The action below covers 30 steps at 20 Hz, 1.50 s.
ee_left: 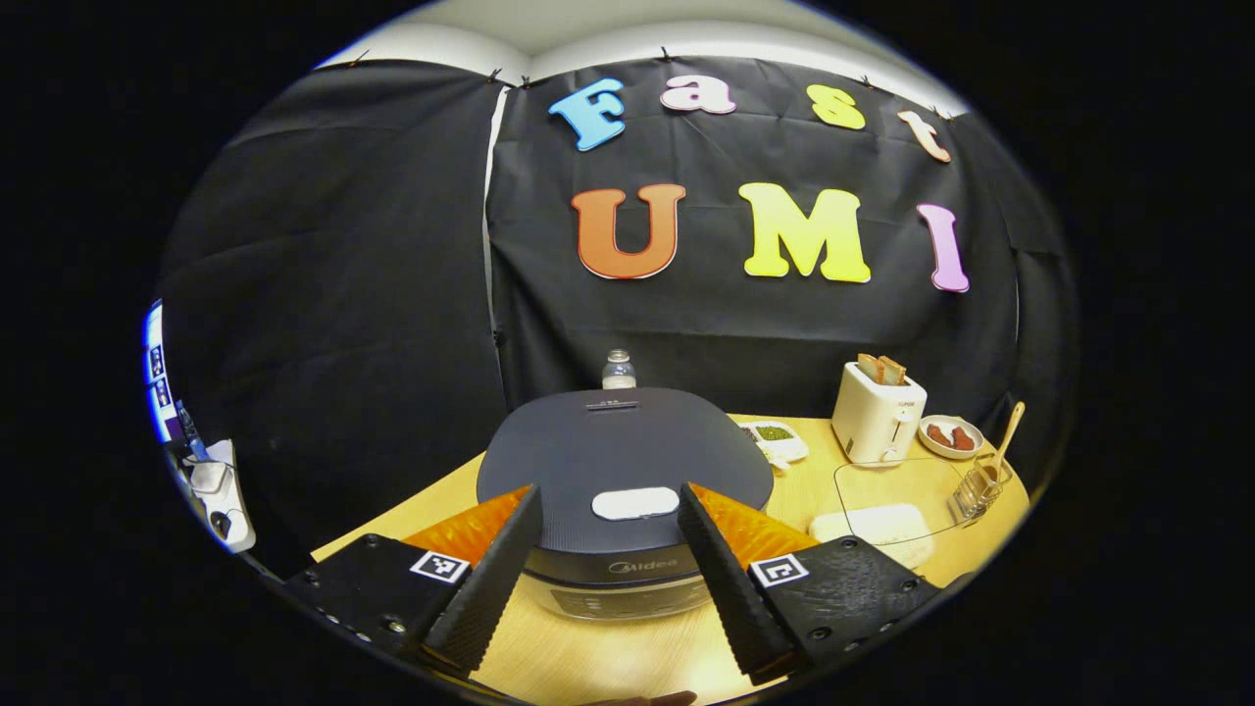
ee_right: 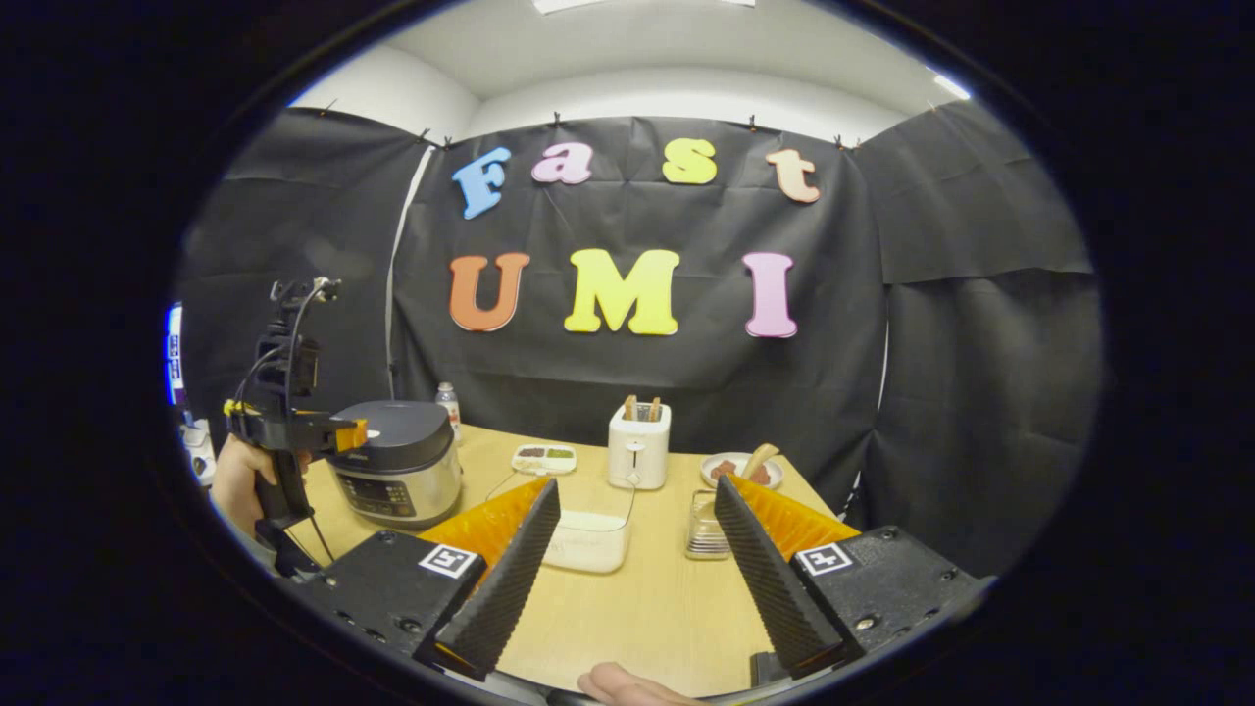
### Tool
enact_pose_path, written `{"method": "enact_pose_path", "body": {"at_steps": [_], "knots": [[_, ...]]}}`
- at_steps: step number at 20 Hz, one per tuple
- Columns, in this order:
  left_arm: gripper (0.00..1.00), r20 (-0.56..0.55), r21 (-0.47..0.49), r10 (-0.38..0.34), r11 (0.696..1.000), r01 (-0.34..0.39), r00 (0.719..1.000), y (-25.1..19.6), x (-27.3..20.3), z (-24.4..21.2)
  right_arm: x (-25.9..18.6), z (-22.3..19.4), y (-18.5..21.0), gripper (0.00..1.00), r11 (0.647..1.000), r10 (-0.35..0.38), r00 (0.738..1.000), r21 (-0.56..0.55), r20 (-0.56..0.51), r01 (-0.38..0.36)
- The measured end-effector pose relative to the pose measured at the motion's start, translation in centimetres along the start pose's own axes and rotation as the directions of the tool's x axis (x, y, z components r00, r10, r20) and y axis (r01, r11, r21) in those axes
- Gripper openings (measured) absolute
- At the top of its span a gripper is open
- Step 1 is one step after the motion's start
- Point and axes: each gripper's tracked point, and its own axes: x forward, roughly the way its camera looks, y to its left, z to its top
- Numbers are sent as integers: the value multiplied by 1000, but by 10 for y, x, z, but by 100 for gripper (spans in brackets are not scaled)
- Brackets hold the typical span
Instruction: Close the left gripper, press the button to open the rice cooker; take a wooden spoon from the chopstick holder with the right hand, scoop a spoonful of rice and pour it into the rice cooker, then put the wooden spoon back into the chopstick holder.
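The rice cooker (ee_left: 624,461) stands right in front of my left gripper (ee_left: 610,529), its dark lid down and a white oval button (ee_left: 635,503) on top. The left gripper is open, with one finger on each side of the cooker's front. In the right gripper view the cooker (ee_right: 400,471) sits at the left, with the left gripper (ee_right: 345,434) and a hand (ee_right: 238,483) beside it. My right gripper (ee_right: 635,525) is open and empty above the table. A wooden spoon (ee_left: 1004,437) leans in the wire chopstick holder (ee_left: 977,488). Rice fills the clear container (ee_right: 591,541).
A white toaster (ee_right: 638,446) with bread stands at the back. Beside it lie a plate of red pieces (ee_right: 742,472) and a small tray of beans (ee_right: 544,457). A bottle (ee_left: 618,371) stands behind the cooker. The wooden table (ee_right: 647,608) carries everything.
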Motion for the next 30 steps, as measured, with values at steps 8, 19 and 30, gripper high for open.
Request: {"method": "enact_pose_path", "body": {"at_steps": [8,19,30], "knots": [[91,96,-45,-43,998,47,994,-7,-79,36,-13,-5,-40,100,995,-85,996,55,9,84],[93,286,-24,-151,986,165,946,-30,-190,86,-38,-9,-74,96,986,-144,989,85,21,142],[93,282,41,-214,977,211,935,-47,-220,67,-41,-4,-60,96,991,-114,993,72,14,113]]}}
